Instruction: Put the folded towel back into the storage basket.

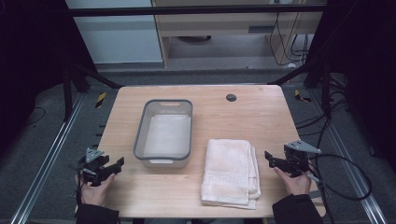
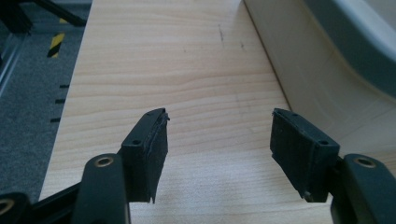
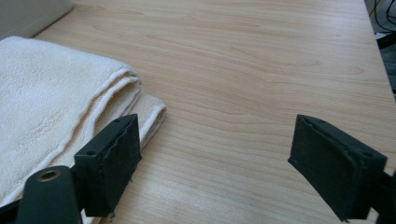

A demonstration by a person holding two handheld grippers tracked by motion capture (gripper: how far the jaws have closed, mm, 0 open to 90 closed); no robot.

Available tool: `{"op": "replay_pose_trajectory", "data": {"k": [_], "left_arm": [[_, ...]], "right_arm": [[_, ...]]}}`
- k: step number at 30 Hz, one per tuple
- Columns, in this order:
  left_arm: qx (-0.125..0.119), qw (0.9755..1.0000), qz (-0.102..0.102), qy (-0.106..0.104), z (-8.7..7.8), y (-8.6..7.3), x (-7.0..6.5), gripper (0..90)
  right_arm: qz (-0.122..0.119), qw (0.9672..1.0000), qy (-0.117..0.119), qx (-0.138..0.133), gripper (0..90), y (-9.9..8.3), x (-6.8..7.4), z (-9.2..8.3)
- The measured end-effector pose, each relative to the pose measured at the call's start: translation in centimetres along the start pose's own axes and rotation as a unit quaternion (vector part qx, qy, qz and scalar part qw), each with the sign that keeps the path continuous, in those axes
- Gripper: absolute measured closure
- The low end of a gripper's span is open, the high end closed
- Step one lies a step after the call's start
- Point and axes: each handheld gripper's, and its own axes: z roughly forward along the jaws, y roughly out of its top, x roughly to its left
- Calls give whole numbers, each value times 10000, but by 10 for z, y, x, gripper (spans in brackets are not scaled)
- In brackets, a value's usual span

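Note:
A folded cream towel lies on the wooden table, front centre-right; its right edge sits just left of my right gripper's jaws. A grey-rimmed translucent bin stands left of the towel, and its pale wall rises to the right in the left gripper view. My left gripper is held open at the table's front left corner, nothing between its jaws. My right gripper is held open at the front right, beside the towel, with bare wood between its jaws.
A small dark round grommet sits near the table's far edge. The table's left edge drops to grey carpet with yellow-black tape marks. A cable loops off the right gripper past the table's right edge. Metal rails flank the table.

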Motion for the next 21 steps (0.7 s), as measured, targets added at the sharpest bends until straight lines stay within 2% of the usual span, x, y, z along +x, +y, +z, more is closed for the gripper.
{"op": "replay_pose_trajectory", "data": {"k": [7, 14, 21], "left_arm": [[-72, 9999, -78, -98, -8, 2, -2, 409], [-183, 9994, -1, -307, -15, 6, -11, 410], [-260, 9987, 117, -413, -20, 10, -22, 421]], "right_arm": [[99, 9999, 83, 7, 167, 2, -2, -3], [-6, 9999, 151, 9, 182, 5, 0, -4], [30, 9997, 239, 14, 191, 8, 0, -5]]}}
